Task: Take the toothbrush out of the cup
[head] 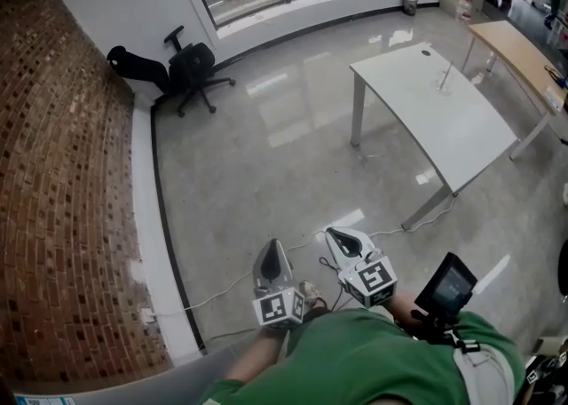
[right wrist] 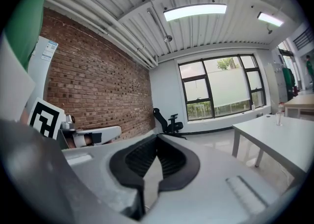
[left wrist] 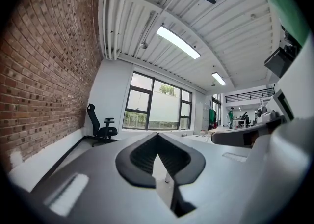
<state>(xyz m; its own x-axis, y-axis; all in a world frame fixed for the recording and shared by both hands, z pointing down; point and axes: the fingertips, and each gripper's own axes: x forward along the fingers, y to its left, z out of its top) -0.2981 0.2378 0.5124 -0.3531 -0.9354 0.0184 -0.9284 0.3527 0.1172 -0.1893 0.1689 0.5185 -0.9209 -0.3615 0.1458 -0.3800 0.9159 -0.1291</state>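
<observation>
A small clear cup with a thin upright thing in it (head: 441, 79) stands on the white table (head: 435, 119) far ahead on the right; it is too small to make out. The same cup (right wrist: 278, 118) shows on that table's far end in the right gripper view. My left gripper (head: 273, 244) and right gripper (head: 330, 234) are held side by side over the bare floor, close to the body and far from the table. Both point level. The left gripper (left wrist: 157, 135) has its jaws together with nothing between them, and so does the right gripper (right wrist: 157, 137).
A brick wall (head: 62, 172) runs along the left. A black office chair (head: 191, 70) stands at the far wall under the windows. A wooden table (head: 524, 52) is behind the white one. White cables (head: 222, 288) lie on the glossy floor by the feet.
</observation>
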